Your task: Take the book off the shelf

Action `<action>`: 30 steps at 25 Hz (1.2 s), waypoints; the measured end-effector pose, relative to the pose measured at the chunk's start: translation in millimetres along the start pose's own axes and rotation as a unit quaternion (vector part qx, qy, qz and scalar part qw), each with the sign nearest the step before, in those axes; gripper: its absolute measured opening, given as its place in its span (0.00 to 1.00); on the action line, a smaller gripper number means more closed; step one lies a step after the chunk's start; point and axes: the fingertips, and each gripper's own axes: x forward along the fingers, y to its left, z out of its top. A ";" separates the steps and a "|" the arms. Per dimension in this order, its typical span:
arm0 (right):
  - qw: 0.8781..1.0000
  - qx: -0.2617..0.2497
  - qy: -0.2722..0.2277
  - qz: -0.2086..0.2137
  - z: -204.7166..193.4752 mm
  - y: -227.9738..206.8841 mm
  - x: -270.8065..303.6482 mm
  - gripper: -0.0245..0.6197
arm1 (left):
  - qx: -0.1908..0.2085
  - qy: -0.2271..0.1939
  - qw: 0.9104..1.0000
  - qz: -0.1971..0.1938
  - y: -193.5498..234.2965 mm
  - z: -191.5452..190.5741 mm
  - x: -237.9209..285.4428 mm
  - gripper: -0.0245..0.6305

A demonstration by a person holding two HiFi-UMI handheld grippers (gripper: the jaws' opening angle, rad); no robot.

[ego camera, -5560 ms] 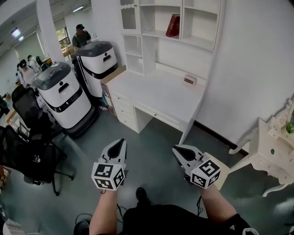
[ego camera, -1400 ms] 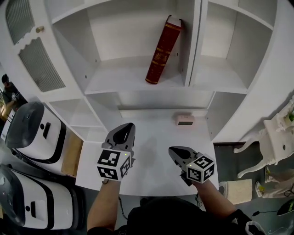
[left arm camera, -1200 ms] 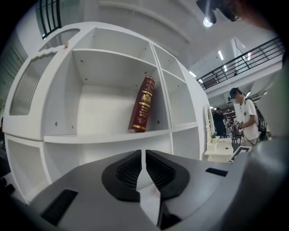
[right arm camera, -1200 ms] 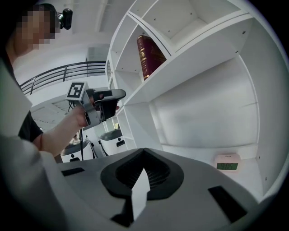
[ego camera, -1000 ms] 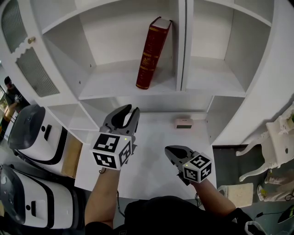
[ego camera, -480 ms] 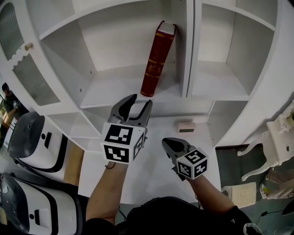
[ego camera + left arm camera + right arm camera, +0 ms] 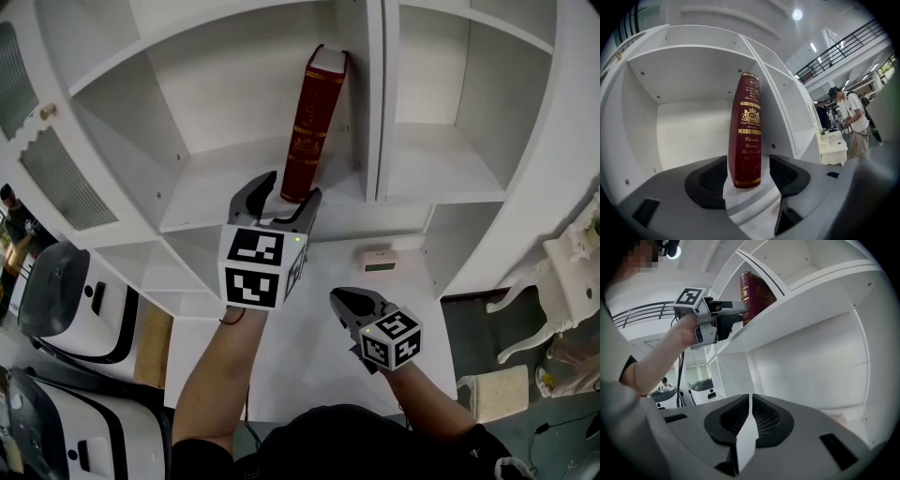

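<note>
Your left gripper [image 7: 747,177] has just been opening its jaws; they now stand wide, with the foot of the red book [image 7: 746,136] between the tips, unpressed (it stands on end on the shelf [image 7: 211,192]). Your right gripper [image 7: 750,414], jaws together and empty, hangs lower right of the left.

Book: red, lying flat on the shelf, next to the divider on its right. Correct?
No: the book stands on end on the shelf, not flat, as the left gripper view shows. Red and next to the divider on its right both hold.
</note>
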 end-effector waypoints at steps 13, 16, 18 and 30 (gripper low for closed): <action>1.000 0.009 0.005 -0.005 -7.6 -10.8 -6.6 0.06 | 0.069 0.030 0.997 0.031 -0.6 3.2 33.4 0.47; 1.000 0.008 0.009 -0.005 -8.1 -11.0 -7.7 0.06 | 0.085 0.043 0.995 0.040 2.8 2.1 37.9 0.47; 1.000 0.008 0.012 -0.003 -9.2 -9.1 -8.6 0.06 | 0.092 0.051 0.994 0.041 4.1 -0.4 39.5 0.44; 1.000 0.003 0.009 -0.008 -9.2 -4.9 -17.0 0.06 | 0.083 0.021 0.995 0.047 18.9 2.5 14.9 0.39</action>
